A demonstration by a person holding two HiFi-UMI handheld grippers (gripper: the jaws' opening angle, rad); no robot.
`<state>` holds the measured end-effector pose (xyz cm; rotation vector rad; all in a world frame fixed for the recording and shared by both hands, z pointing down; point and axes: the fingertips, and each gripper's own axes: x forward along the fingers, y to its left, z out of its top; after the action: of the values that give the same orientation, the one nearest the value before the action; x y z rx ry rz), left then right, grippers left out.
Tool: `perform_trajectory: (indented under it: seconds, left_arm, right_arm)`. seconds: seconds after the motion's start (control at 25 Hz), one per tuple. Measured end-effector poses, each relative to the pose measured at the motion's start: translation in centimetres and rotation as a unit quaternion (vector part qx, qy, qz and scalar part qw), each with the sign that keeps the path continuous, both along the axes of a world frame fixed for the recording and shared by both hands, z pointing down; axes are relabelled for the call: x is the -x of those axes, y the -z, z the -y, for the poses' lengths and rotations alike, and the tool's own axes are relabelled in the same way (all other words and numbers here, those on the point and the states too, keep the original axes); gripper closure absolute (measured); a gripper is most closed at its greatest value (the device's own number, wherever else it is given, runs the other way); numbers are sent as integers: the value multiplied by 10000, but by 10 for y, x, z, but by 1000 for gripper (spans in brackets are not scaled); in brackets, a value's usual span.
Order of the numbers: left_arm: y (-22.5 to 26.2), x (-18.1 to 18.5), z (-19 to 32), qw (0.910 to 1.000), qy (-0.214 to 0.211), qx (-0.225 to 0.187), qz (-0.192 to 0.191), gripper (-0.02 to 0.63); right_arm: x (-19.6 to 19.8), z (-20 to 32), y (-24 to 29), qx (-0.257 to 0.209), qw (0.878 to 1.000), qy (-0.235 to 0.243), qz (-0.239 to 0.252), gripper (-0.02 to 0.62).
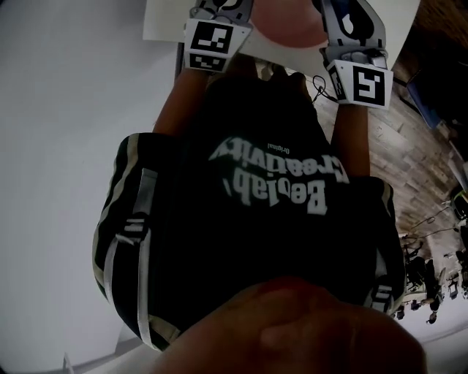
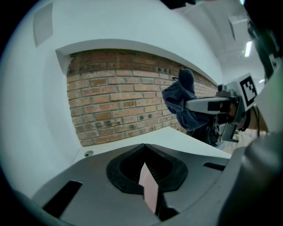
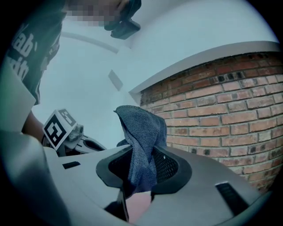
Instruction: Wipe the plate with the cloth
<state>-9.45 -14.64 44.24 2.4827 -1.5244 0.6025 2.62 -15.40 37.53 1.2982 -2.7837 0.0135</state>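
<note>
A blue cloth (image 3: pixel 143 145) stands bunched up out of my right gripper (image 3: pixel 141 176), which is shut on it. The left gripper view shows the same cloth (image 2: pixel 181 103) hanging from the right gripper (image 2: pixel 221 106), held up in the air. My left gripper (image 2: pixel 148 185) is shut on a thin pink edge, which looks like the plate (image 2: pixel 149 187) seen edge-on. In the head view a pink rounded shape, apparently the plate (image 1: pixel 292 22), shows at the top between the left gripper (image 1: pixel 216 29) and the right gripper (image 1: pixel 358 58). Most of the plate is out of frame.
A person's dark printed shirt (image 1: pixel 270 219) fills most of the head view. A white tabletop (image 1: pixel 164 18) lies at the top, with wood floor (image 1: pixel 420 168) to the right. A brick wall (image 2: pixel 119 101) under a white ledge stands ahead of both grippers.
</note>
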Motion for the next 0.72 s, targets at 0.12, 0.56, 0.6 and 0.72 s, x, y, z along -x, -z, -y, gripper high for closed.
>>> perform_trajectory:
  seconds: [0.12,0.56,0.6,0.72]
  left_arm:
    - [-29,8,-8,9989,152,428,-67,604]
    - [-141,40,-10,9729,403,2206,-558,603]
    - [-148,44,-9,9698,411,2323,-618,603]
    - [-171,49,-14,9552,399,2811,-831,600]
  right_arm:
    - [4,0,-12,88,9999,61,-16,488]
    - [49,33,-61,450,9962,388,-632,484]
    - [53,36,-65,461,9955,405,-724,483]
    - [60,39,-77,498,9936,409,-923,483]
